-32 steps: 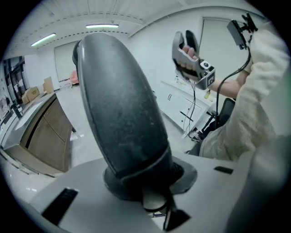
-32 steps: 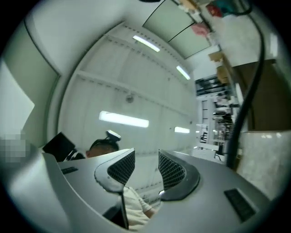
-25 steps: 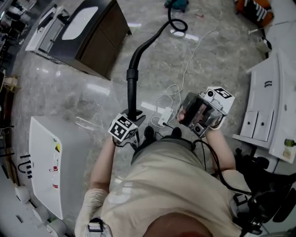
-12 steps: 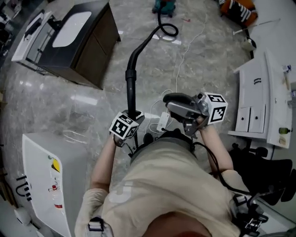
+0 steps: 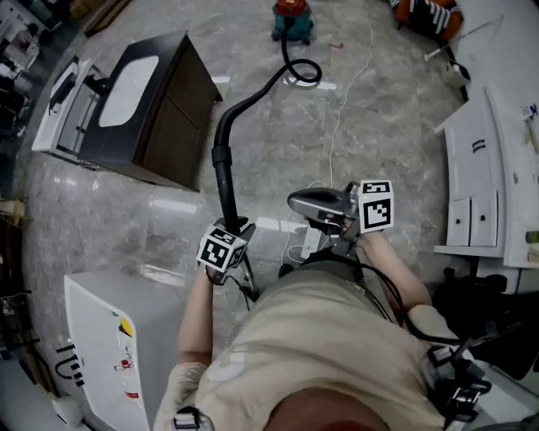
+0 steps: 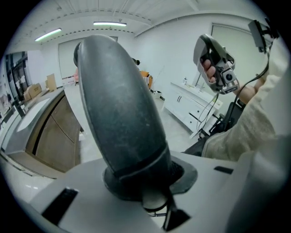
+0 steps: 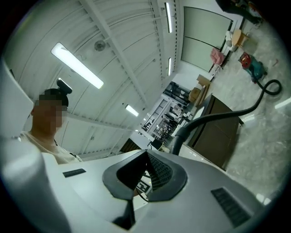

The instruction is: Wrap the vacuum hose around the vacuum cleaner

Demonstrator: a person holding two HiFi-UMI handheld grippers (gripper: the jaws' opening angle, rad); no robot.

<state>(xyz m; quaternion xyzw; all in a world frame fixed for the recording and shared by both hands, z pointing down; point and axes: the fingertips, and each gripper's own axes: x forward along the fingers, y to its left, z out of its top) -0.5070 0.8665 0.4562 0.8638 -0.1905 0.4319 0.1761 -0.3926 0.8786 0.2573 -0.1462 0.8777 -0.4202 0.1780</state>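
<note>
Black hose [image 5: 253,88] ran over the grey stone floor [image 5: 379,126] from the red vacuum cleaner [image 5: 290,18], which stood well apart from the person. The left tongs [image 5: 234,229] gripped its stiff tube end. The right tongs [image 5: 295,202], near that tube, had just closed on nothing.

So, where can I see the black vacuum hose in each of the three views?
Head view: the vacuum hose runs from top centre down to the left tongs, left of centre.
Left gripper view: it fills the centre, clamped between the jaws.
Right gripper view: a thin curve from centre to the right edge.
Shared landmark: the dark cabinet, beside the hose in all three.
</note>
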